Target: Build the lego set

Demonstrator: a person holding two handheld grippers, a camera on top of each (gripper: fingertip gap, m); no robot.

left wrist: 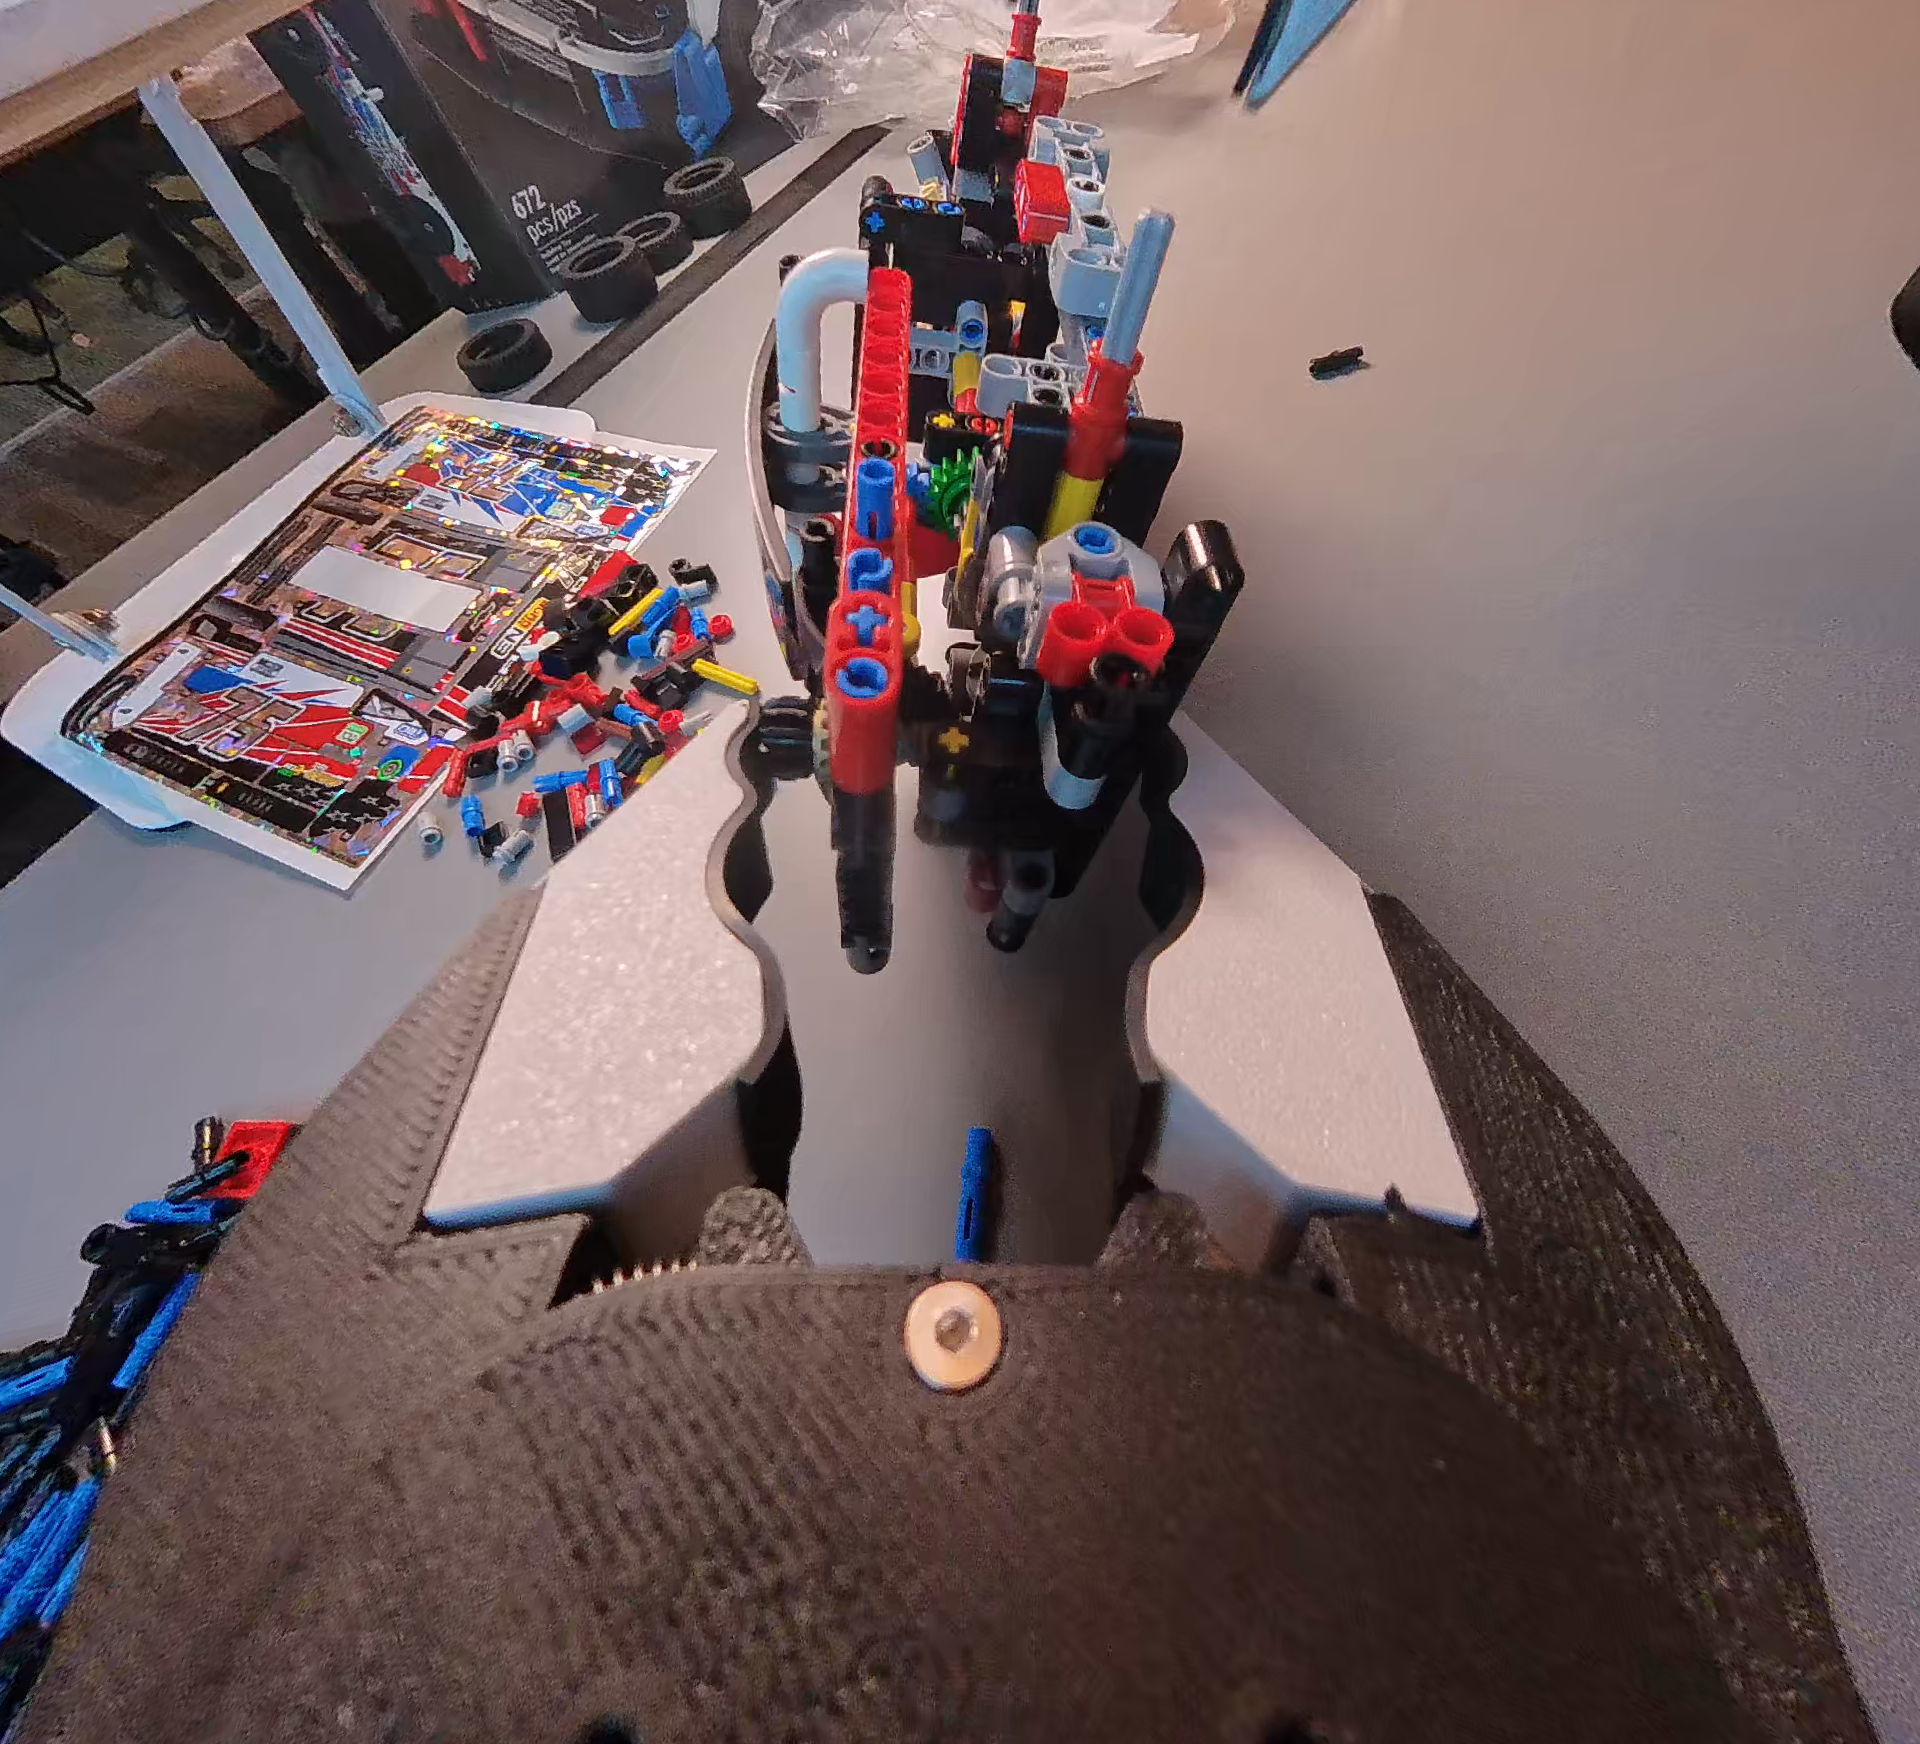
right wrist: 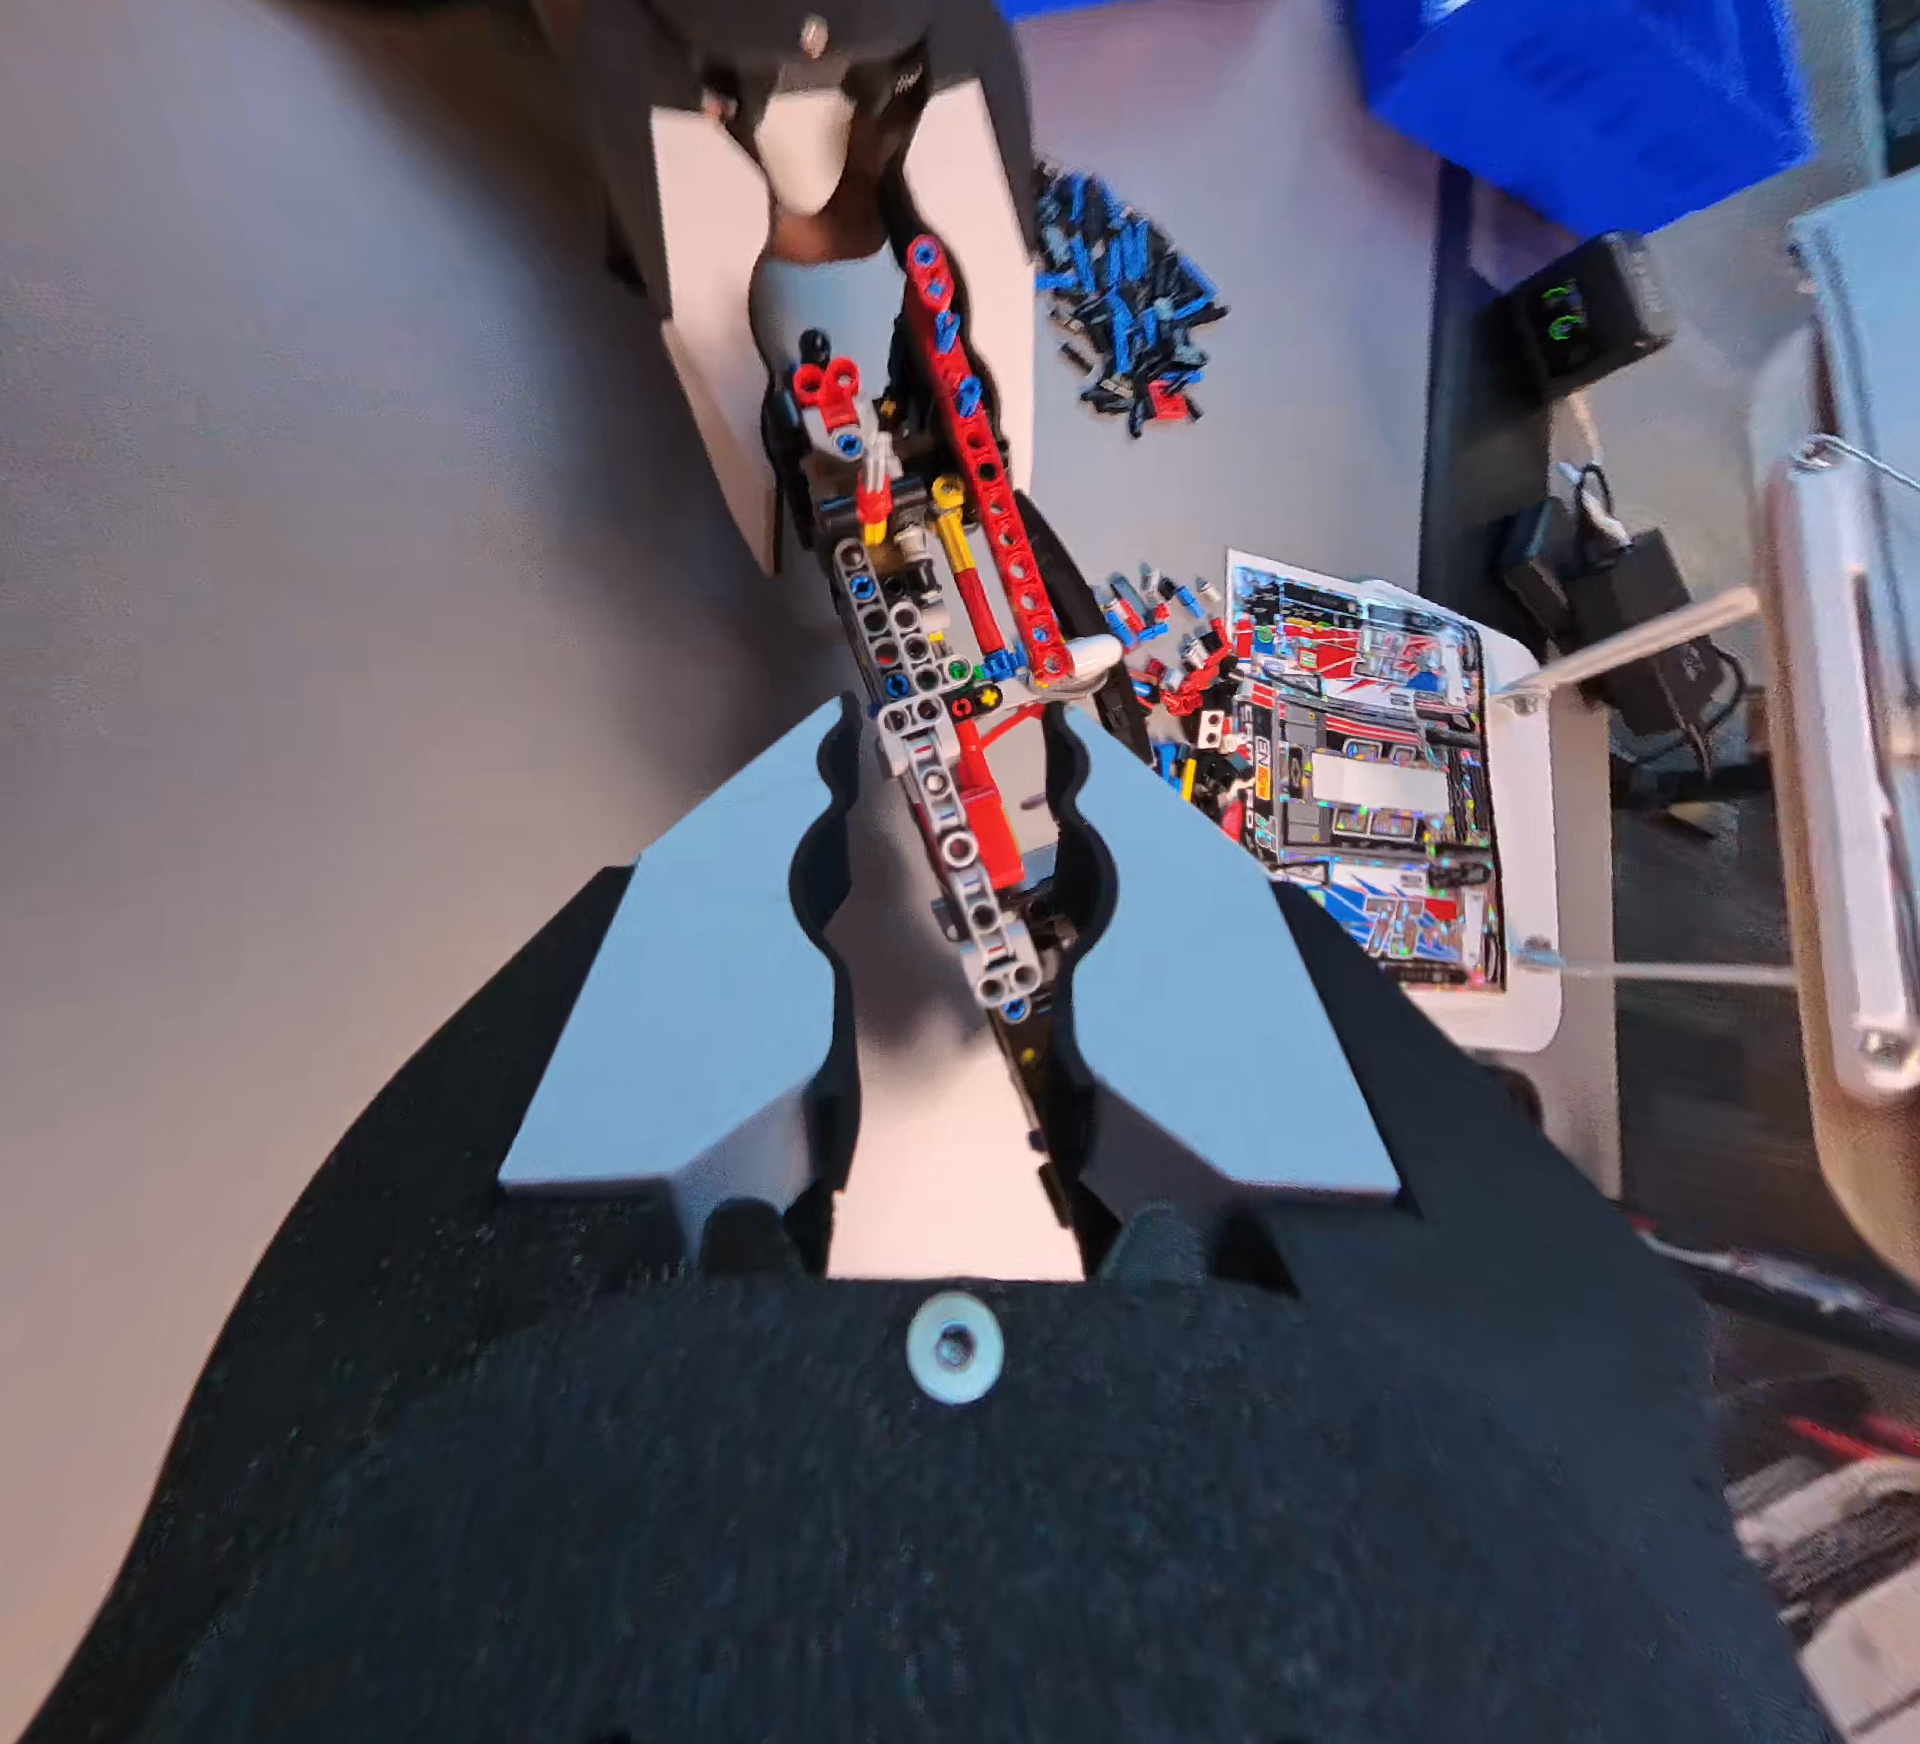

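Both grippers pinch the half-built car frame (left wrist: 987,489) between them, left gripper (left wrist: 961,759) and right gripper (right wrist: 961,738) at opposite ends, probably steadying it above the worktop (left wrist: 1558,344) for fitting another piece.

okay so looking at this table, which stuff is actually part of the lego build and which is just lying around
Part of the build:
- half-built model, between the left gripper and right gripper
- loose small pieces
- sticker sheet
- black tyres
- blue and black pin pile

Lying about:
- set box
- empty plastic bags
- blue bin
- black charger
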